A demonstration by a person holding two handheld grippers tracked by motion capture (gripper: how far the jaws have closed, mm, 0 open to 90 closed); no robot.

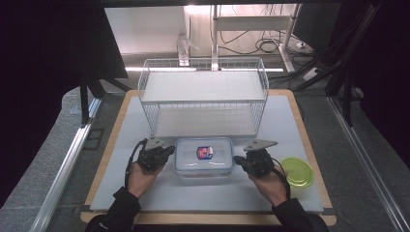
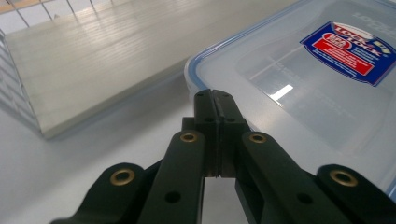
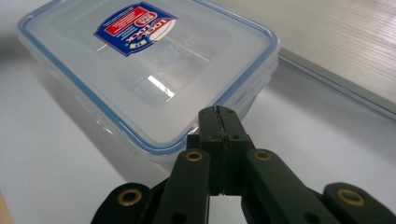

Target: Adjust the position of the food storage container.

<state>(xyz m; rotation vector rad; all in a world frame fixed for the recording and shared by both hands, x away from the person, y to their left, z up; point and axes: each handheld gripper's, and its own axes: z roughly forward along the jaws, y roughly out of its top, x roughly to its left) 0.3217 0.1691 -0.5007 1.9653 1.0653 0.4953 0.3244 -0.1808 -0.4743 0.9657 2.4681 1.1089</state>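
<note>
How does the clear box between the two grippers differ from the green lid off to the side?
The clear box is rectangular, with a blue-edged lid and a label; the green lid is round and plain. The box sits between both grippers; the green lid lies alone beyond the right gripper. Both rest on the white table.

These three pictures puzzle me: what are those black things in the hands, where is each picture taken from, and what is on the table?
No robot here: a person holds a hand-held two-jaw tool in each hand. The high view looks down from above on the table, with the left tool and the right tool at either end of a clear plastic box with a blue-rimmed lid and a sticker. Each of the other two pictures comes from a camera riding on one tool, looking along its black jaws. In both, the jaws are pressed together with nothing between them, their tips close by the box's edge. Behind the box stands a white wire rack; a green lid lies at the right.
</note>
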